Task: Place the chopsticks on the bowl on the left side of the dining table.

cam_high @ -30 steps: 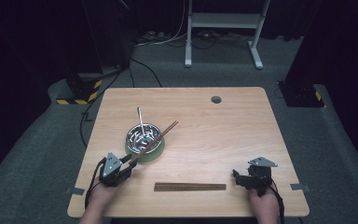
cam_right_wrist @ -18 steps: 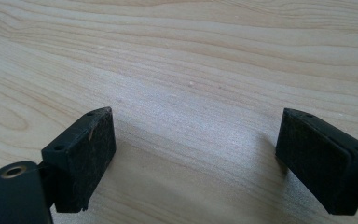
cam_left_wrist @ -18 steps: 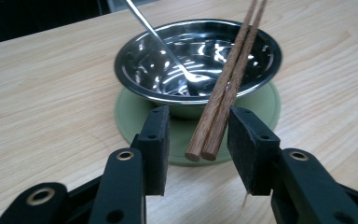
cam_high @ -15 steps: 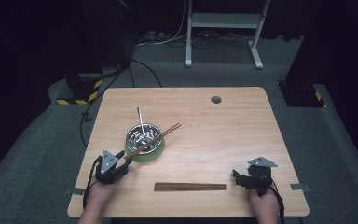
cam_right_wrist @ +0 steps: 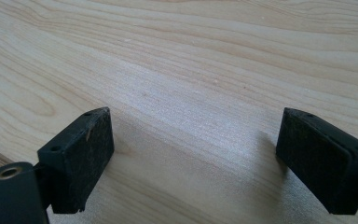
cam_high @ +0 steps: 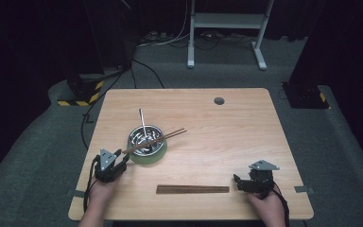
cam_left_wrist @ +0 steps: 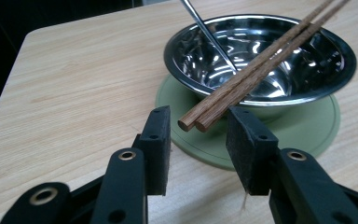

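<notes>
Now the left gripper [cam_left_wrist: 198,140] sits at the near ends of the chopsticks [cam_left_wrist: 261,63], which lie across the steel bowl [cam_left_wrist: 279,100] on its green mat [cam_left_wrist: 307,130]. Jaws just narrowed slightly, apart, not pinching. Right gripper [cam_right_wrist: 193,158] released, idle. Next, probably: ease forward, clamp both sticks.
</notes>
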